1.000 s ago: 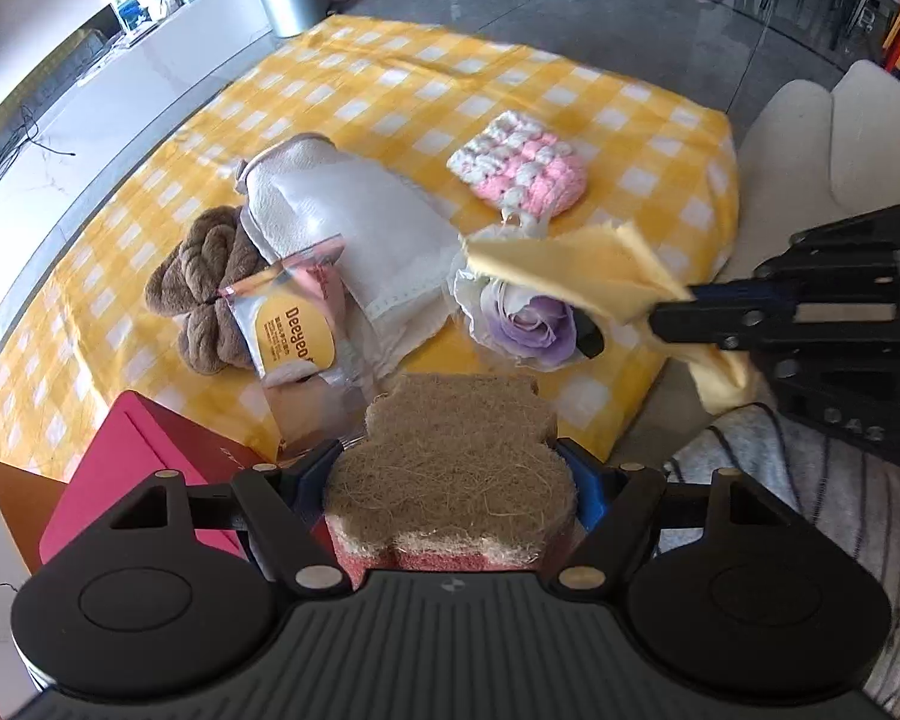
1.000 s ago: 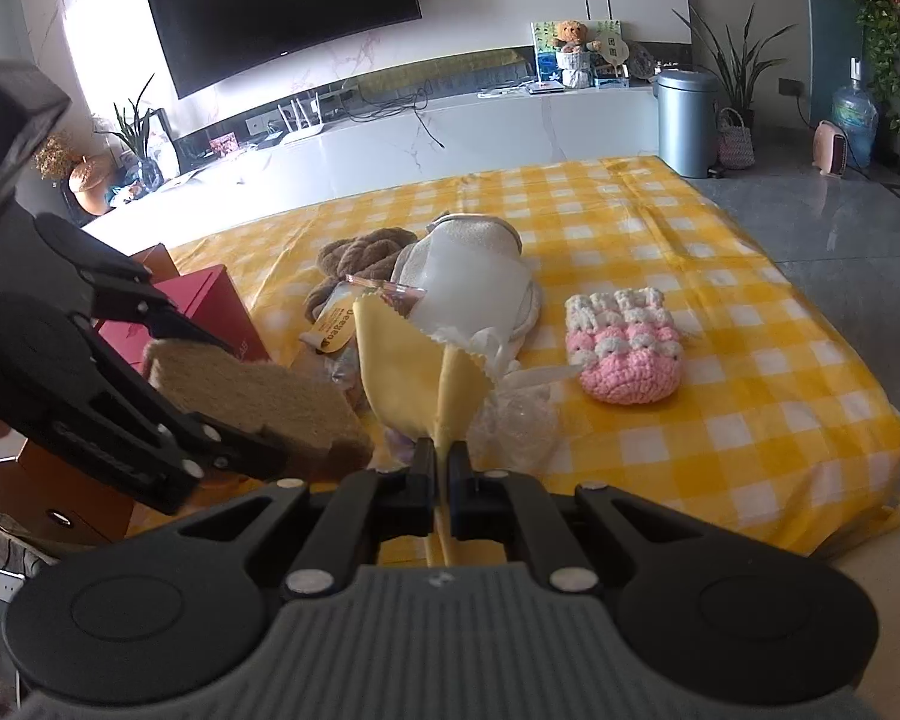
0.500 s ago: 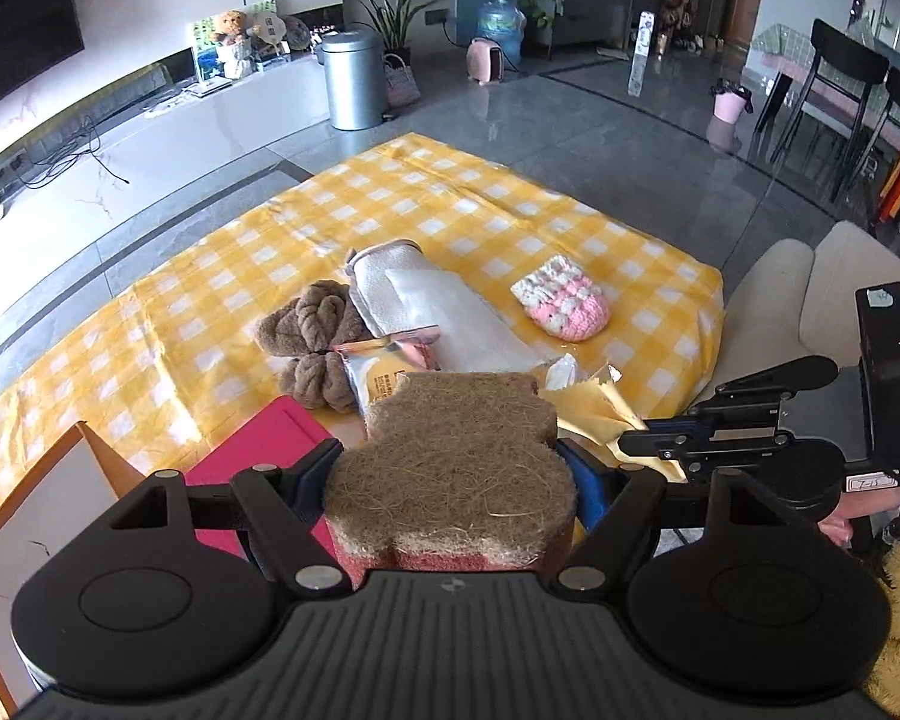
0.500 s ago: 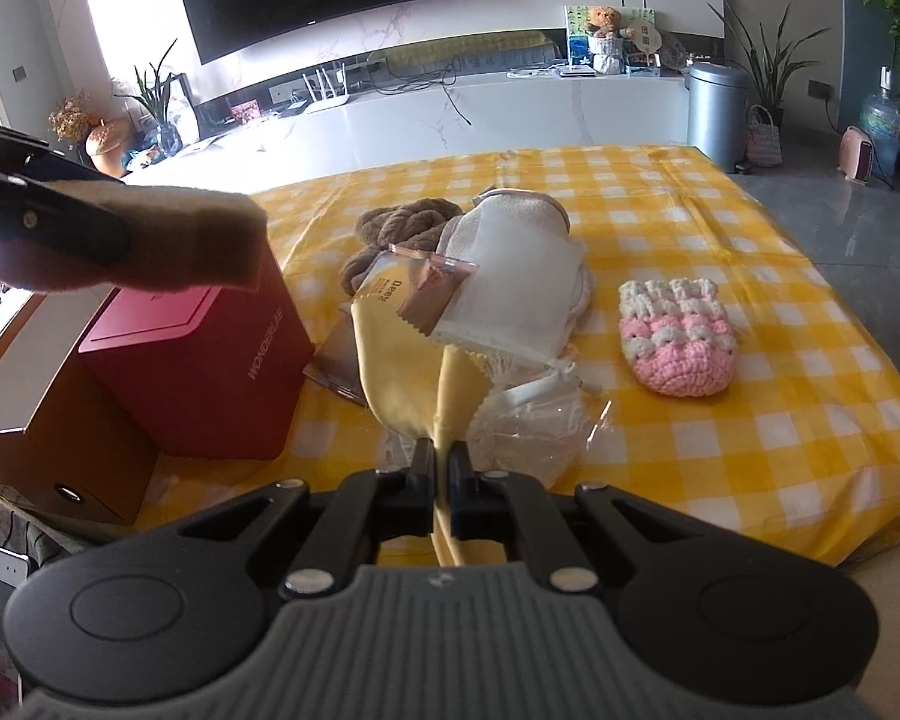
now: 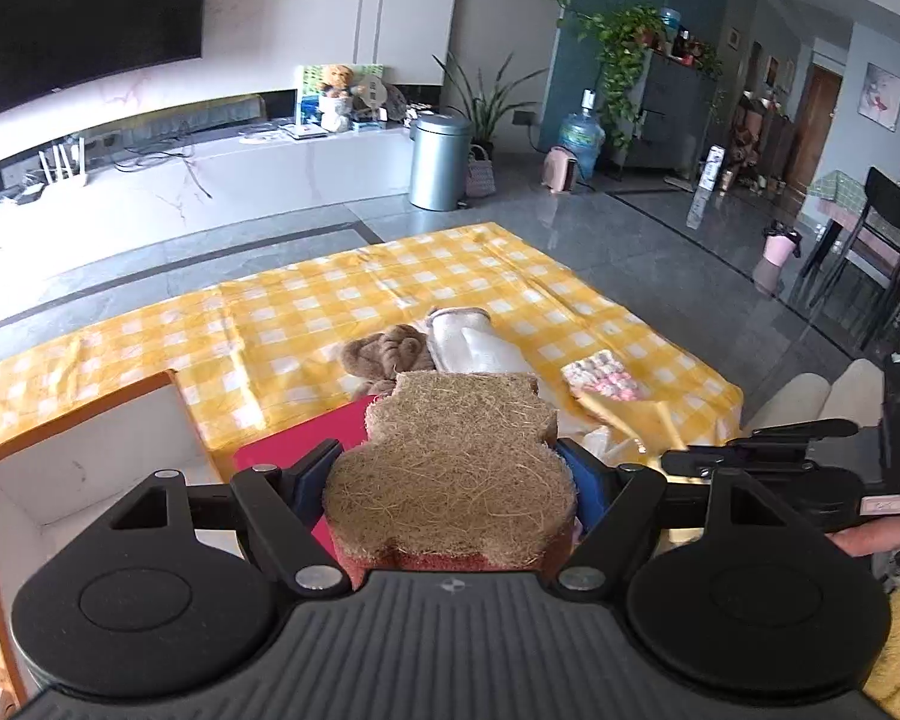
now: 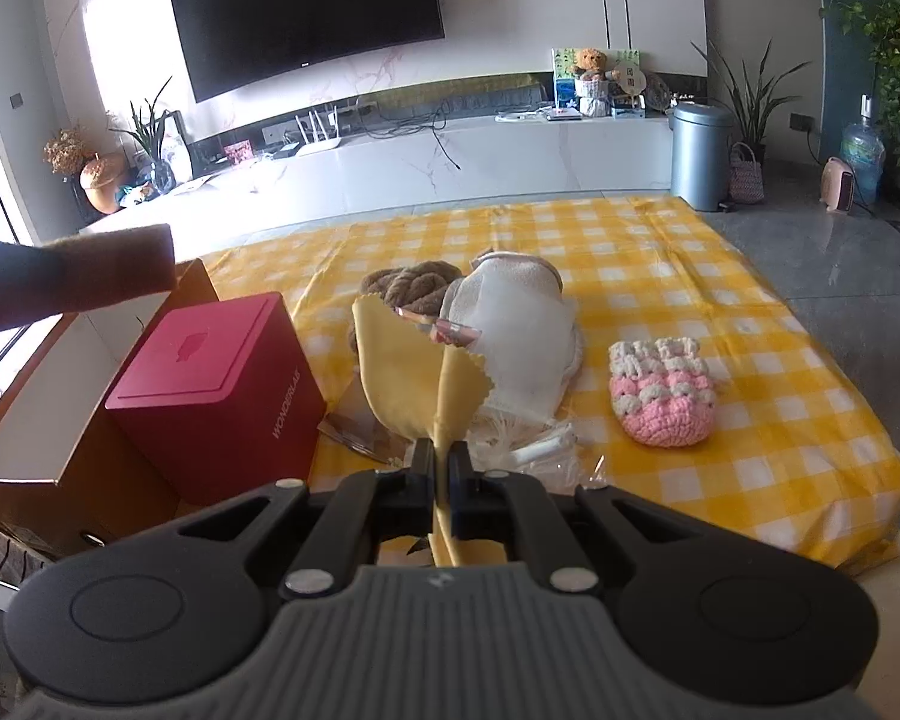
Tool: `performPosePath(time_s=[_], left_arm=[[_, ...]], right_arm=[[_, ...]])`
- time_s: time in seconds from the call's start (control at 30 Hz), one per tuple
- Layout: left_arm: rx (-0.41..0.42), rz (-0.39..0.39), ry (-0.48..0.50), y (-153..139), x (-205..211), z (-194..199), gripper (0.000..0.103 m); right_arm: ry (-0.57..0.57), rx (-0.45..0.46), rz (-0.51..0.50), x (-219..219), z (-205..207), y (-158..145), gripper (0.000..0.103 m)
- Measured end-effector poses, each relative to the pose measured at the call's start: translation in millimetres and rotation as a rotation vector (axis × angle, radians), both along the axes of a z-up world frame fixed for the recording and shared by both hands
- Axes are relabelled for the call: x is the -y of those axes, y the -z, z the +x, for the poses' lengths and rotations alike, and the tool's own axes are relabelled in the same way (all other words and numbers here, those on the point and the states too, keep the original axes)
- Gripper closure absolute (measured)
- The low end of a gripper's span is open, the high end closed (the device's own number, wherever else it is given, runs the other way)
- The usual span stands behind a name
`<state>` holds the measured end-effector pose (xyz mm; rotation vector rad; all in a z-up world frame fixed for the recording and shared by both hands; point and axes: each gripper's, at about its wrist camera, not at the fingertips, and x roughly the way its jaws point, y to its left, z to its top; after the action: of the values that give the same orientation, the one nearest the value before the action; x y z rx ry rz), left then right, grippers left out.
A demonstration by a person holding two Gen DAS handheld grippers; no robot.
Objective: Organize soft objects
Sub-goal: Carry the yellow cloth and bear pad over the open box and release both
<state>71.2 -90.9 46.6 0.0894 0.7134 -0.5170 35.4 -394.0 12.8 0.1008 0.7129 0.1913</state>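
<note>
Left gripper (image 5: 450, 480) clamps bear-shaped sponge (image 5: 450, 468); open box (image 5: 78, 468) lies lower left, nearer it. Right gripper (image 6: 442, 468) pinches yellow cloth (image 6: 414, 372).

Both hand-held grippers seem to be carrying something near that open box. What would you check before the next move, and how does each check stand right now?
1. Left hand-held gripper grips the sponge: ok, blue pads press both its sides.
2. Right hand-held gripper holds the yellow cloth: ok, pinched between shut jaws.
3. Open box has room: ok, the white inside that shows looks bare.
4. Sponge is above the box: cannot tell; the right wrist view shows it near the box's far edge.
5. Red box clear of the path: not ok, it stands right against the open box.
6. Cloth hangs free of the pile: cannot tell.
</note>
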Motion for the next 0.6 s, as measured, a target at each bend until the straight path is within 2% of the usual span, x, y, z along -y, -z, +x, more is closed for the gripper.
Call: performPosePath(time_s=[0.2, 0.37, 0.5, 0.6], left_arm=[[0.031, -0.034, -0.099, -0.2, -41.2, -19.4, 0.015], [0.043, -0.071, -0.198, -0.4, -82.2, -33.6, 0.015], [0.079, -0.037, -0.303, 3.2, -108.8, -48.8, 0.015], [0.106, 0.038, -0.399, 11.5, -121.6, -56.7, 0.015]], right_arm=[[-0.01, 0.111, 0.03, -18.6, -13.8, -35.2, 0.101], [-0.129, 0.171, 0.042, -56.4, -18.2, -60.9, 0.101], [-0.239, 0.184, 0.045, -94.9, -15.9, -67.6, 0.101], [-0.354, 0.152, 0.143, -124.0, -7.4, -65.6, 0.101]])
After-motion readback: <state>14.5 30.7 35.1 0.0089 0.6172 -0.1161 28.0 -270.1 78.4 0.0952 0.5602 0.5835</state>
